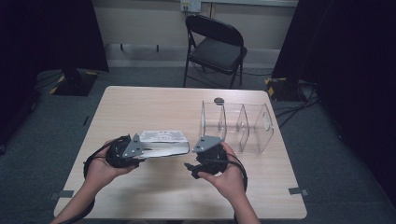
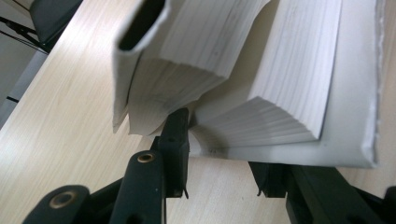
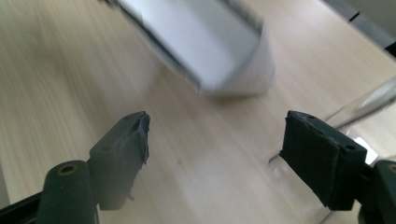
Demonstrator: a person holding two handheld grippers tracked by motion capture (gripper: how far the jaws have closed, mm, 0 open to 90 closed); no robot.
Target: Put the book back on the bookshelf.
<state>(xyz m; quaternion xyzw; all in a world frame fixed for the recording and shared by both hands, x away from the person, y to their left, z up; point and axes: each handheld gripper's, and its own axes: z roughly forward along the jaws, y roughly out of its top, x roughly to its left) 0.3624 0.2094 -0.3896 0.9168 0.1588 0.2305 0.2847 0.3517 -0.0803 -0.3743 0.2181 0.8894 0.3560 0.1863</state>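
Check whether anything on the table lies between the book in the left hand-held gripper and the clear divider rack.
Nothing visible does. The book hangs in the left hand-held gripper; the right hand-held gripper hovers open beside it, toward the rack, above bare table.

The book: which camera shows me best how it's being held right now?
The left gripper view: the book sits close up, its pages fanning, with the left gripper clamped on its lower edge. The high view shows it small, lifted over the table. The right gripper view gives one blurred corner beyond the right gripper's open jaws.
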